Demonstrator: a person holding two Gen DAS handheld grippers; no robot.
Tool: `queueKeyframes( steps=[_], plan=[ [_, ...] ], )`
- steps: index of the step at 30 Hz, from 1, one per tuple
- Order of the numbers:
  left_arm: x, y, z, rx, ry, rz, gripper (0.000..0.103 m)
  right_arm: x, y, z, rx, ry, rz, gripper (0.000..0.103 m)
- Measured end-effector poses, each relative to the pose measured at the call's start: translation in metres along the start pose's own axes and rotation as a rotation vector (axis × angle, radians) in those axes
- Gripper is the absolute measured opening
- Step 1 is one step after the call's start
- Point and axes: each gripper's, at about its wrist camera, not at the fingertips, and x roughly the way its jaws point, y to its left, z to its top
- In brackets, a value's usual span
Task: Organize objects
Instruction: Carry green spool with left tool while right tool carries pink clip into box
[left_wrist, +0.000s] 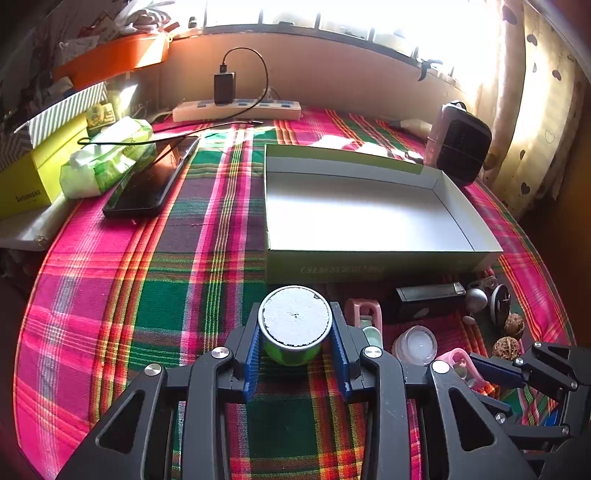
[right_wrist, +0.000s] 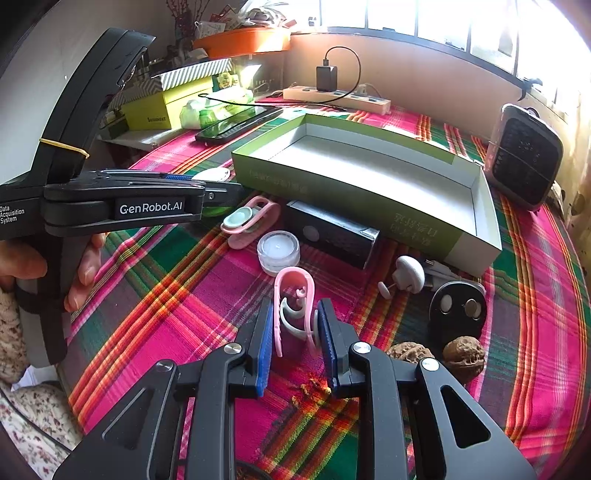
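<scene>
My left gripper (left_wrist: 295, 343) is shut on a small green can with a white top (left_wrist: 294, 323), held just in front of the open green-and-white box (left_wrist: 369, 210). My right gripper (right_wrist: 295, 332) is shut on a pink clip (right_wrist: 293, 302) standing on the plaid cloth. The box also shows in the right wrist view (right_wrist: 369, 177), behind the loose items. The left gripper appears from the side there, and the pink clip and right gripper appear at the lower right of the left wrist view (left_wrist: 461, 365).
Loose items lie in front of the box: a second pink clip (right_wrist: 251, 221), a clear jar (right_wrist: 279, 249), a black box (right_wrist: 332, 232), a grey knob (right_wrist: 408, 275), a black disc (right_wrist: 458, 308), two walnuts (right_wrist: 463, 356). A phone (left_wrist: 147, 181), wipes, power strip (left_wrist: 236, 110) and heater (left_wrist: 461, 147) stand behind.
</scene>
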Motion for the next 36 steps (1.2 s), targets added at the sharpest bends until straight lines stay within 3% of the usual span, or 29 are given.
queueKeyframes(
  steps=[36],
  plan=[
    [-0.016,-0.019,0.046,0.062,-0.075,-0.029,0.031,-0.018,-0.024,0.055,0.091,-0.092,-0.02,0.025]
  ],
)
